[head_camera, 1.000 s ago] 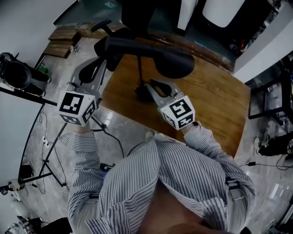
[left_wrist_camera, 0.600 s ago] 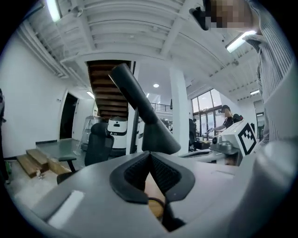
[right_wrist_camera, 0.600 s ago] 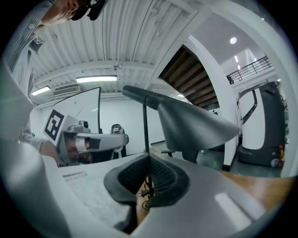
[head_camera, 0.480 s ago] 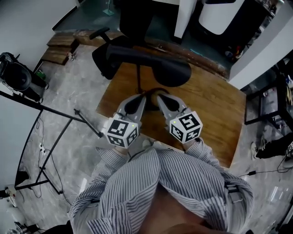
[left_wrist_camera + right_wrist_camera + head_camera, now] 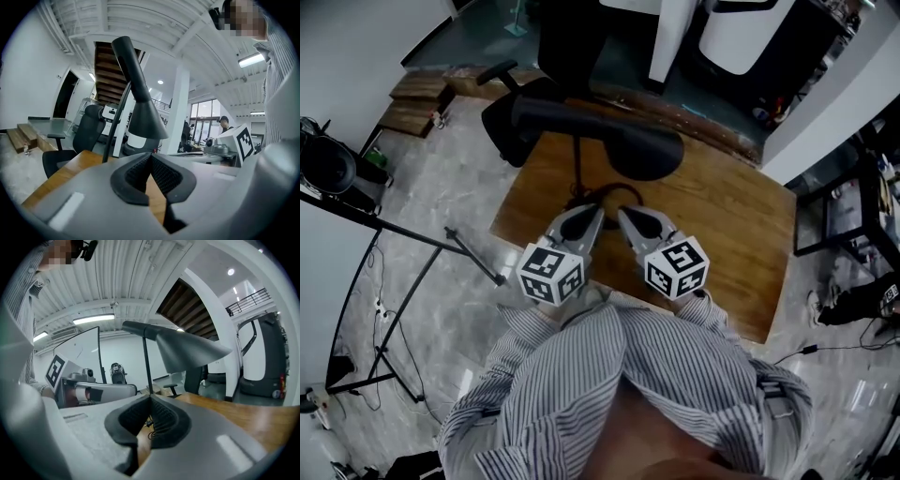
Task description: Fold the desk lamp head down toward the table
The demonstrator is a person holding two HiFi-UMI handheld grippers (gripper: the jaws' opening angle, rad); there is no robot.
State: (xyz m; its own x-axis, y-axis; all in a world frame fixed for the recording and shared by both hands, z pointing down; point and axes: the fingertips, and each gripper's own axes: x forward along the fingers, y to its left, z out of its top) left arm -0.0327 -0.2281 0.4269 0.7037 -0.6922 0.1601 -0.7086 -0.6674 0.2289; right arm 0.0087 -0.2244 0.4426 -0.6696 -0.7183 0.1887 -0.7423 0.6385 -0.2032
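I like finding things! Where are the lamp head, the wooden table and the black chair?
lamp head point(image 5: 187, 352), right gripper view, on the middle of its grey shade.
wooden table point(image 5: 722, 220), head view, on its bare top.
black chair point(image 5: 88, 130), left gripper view, on its backrest.

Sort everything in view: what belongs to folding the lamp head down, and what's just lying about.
Job in hand:
desk lamp head
table
left tool, shut, empty
right tool, shut, empty

Lying about:
office chair
tripod stand
wooden steps
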